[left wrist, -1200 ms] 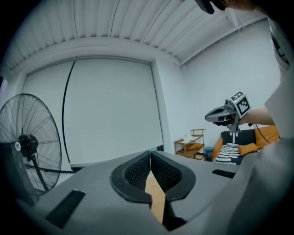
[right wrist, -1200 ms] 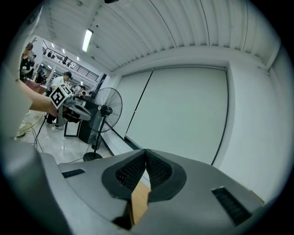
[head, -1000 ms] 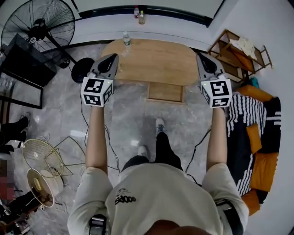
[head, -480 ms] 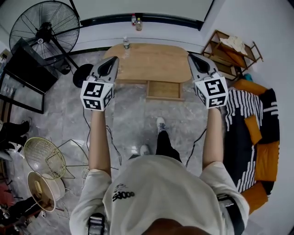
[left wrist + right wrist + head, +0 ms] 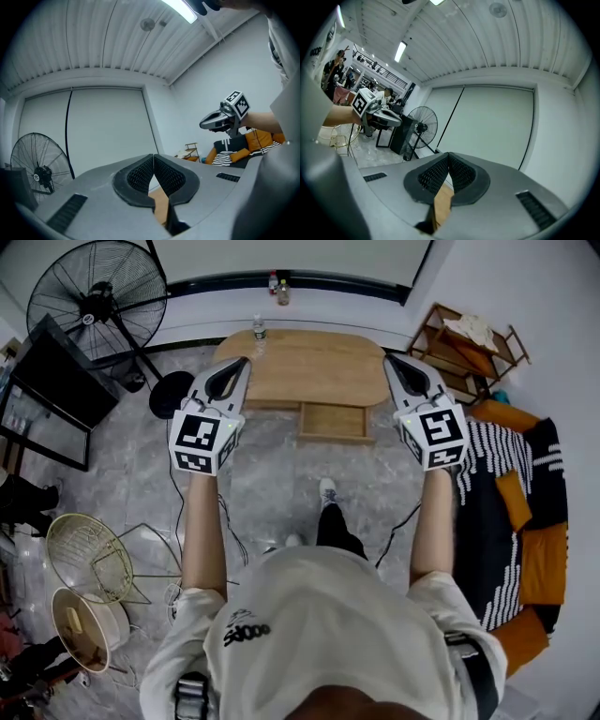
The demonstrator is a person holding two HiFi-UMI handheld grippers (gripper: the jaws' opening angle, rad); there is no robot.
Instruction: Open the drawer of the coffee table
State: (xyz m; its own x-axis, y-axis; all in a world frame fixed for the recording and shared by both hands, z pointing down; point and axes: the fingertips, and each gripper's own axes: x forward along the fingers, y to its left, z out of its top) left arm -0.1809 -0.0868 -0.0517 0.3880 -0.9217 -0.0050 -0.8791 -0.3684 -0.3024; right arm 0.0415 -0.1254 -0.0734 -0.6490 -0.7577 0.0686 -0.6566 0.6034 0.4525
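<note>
Wood coffee table point(image 5: 309, 367) ahead on marble floor point(image 5: 272, 484), drawer point(image 5: 336, 422) pulled out on near side, same as second ago. Table looks slightly smaller, farther now. My left gripper point(image 5: 244, 362) and right gripper point(image 5: 387, 359) held level, flanking drawer, jaws still closed tight, nothing between them.

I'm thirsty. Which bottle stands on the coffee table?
The clear bottle on the coffee table's far left corner; the other two bottles stand together by the wall.
</note>
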